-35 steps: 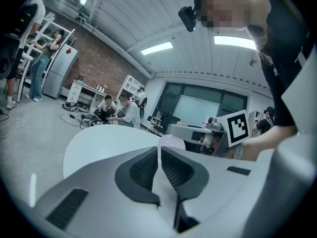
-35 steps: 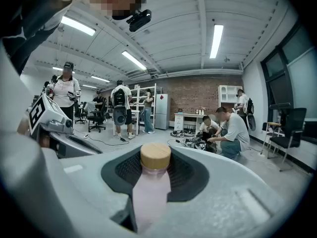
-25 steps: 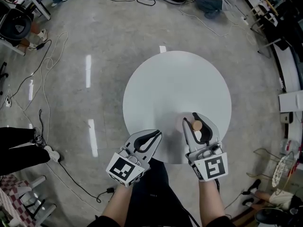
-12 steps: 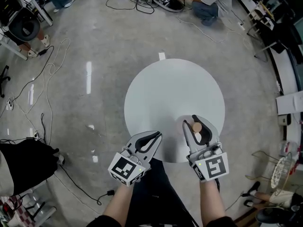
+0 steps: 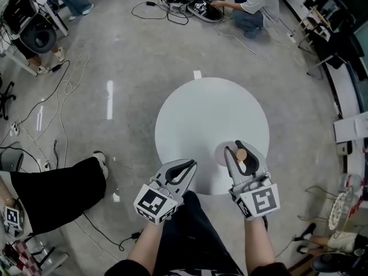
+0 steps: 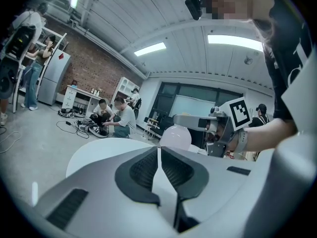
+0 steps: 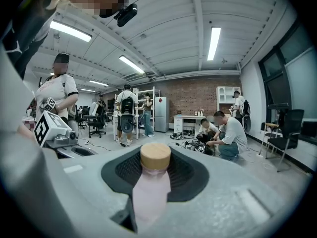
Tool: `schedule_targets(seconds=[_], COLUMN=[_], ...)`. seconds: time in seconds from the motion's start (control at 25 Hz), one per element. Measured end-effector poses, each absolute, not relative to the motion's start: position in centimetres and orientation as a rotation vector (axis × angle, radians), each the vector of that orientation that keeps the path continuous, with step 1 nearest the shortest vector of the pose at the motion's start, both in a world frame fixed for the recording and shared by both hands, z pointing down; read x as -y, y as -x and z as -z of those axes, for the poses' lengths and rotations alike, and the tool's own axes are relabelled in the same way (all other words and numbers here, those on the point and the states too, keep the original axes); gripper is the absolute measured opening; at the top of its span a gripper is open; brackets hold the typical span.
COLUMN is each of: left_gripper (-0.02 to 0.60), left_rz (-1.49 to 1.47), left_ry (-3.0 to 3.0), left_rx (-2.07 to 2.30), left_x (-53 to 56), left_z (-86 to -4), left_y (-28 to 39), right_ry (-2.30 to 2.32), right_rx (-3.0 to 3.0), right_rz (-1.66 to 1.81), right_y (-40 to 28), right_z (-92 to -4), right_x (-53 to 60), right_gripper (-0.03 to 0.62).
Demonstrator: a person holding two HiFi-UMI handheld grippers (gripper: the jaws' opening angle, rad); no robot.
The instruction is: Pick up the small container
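One small container (image 7: 151, 190), clamped in right gripper (image 5: 242, 152)

A lab — floor cables (image 5: 172, 3), shelves (image 7: 134, 108) (brick wall (image 7: 198, 101)).

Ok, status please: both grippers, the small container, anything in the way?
Left gripper shut, empty. Right gripper shut on the small container, wooden cap up, over the round table's near edge. Nothing else on the table.
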State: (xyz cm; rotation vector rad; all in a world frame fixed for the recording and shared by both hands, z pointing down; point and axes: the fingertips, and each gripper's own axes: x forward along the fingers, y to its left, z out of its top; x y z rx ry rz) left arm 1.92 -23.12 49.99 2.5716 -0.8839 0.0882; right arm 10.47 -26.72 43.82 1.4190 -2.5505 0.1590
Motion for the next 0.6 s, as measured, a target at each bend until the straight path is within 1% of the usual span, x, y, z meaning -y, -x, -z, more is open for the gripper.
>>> schedule_targets(seconds=[0.6], left_gripper=[0.023], left_rz=[-0.085], left_ry=[-2.610], left_rx=[0.905], left_x=[22.3], left_z=[-46.3], left_y=[-1.9], right_ry=[-1.409], right_rx=[2.562], right_rz=[-0.179], right_y=[-11.0], right_z=[-41.1], right_x=[25.1], right_gripper=[0.124])
